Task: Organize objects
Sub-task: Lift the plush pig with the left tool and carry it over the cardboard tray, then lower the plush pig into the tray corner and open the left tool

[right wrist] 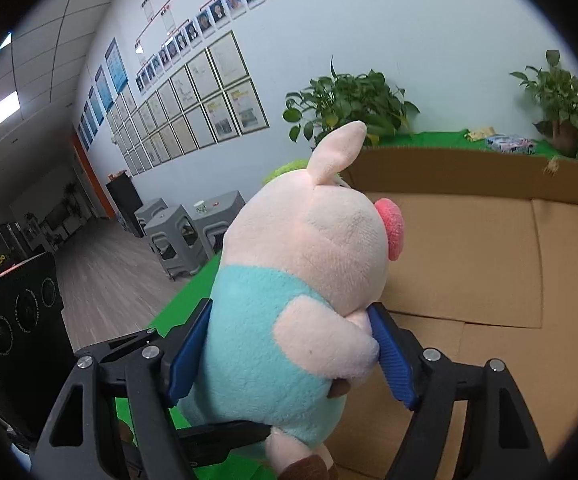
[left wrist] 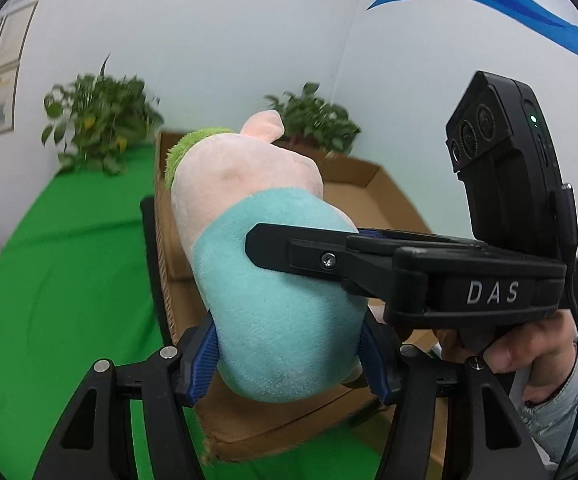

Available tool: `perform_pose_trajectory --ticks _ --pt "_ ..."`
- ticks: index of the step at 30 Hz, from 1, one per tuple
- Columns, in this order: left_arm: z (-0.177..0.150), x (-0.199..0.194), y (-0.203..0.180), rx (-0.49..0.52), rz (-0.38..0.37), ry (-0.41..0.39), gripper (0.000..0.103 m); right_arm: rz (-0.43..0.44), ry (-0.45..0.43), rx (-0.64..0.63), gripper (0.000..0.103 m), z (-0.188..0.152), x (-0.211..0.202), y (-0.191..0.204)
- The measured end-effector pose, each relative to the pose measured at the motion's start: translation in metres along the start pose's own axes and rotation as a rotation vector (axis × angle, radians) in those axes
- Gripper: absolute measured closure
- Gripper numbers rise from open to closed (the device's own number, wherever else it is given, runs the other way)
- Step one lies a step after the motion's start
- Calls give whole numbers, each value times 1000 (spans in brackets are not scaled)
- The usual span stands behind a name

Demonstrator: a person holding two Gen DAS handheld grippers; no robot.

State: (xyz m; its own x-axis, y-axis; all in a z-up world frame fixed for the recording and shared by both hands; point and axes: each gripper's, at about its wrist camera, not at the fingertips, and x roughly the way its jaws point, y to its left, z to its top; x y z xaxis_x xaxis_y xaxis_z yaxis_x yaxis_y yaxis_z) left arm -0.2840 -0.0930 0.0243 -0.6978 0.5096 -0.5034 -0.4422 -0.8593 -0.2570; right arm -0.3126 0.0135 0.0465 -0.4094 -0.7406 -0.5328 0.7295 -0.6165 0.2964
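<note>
A plush pig (left wrist: 273,288), pink with a teal shirt and a green tuft on its head, hangs over the near left corner of an open cardboard box (left wrist: 369,188). My left gripper (left wrist: 289,364) is shut on its lower body, blue pads (left wrist: 203,360) pressing both sides. From the right, a black finger (left wrist: 289,254) of my right gripper lies across the teal shirt. In the right wrist view my right gripper (right wrist: 289,356) is shut on the pig (right wrist: 309,264) at belly and arm. The box's floor (right wrist: 469,264) lies bare beyond.
A green cloth (left wrist: 57,300) covers the table around the box. Potted plants (left wrist: 97,132) (right wrist: 345,100) stand at the back by the wall, with small packets (right wrist: 509,142) nearby. A person's hand (left wrist: 529,344) holds the right gripper. Grey stools (right wrist: 177,236) stand off the table.
</note>
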Motion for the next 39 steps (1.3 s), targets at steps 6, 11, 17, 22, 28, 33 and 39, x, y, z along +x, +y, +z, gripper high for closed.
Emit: perform_pose_trajectory --ticks 6,11,17,22,28,33,39 --pt "-26 54 45 -58 -11 102 44 -47 26 38 28 -24 28 -13" --pt "-43 70 43 -11 56 155 37 -40 76 51 28 -31 31 -17" --pt "-53 56 38 -31 80 139 31 -24 103 40 28 -32 26 -12" --pt "-66 5 25 -57 108 75 23 -33 136 36 24 -33 27 -6" --pt "-66 18 78 -229 38 87 21 -14 164 70 18 -24 7 -12" --pt "-64 27 94 -303 -38 82 22 -139 58 72 16 -16 -85 -55" --pt "-70 34 80 -265 -79 111 40 -608 80 186 16 -50 -175 -183"
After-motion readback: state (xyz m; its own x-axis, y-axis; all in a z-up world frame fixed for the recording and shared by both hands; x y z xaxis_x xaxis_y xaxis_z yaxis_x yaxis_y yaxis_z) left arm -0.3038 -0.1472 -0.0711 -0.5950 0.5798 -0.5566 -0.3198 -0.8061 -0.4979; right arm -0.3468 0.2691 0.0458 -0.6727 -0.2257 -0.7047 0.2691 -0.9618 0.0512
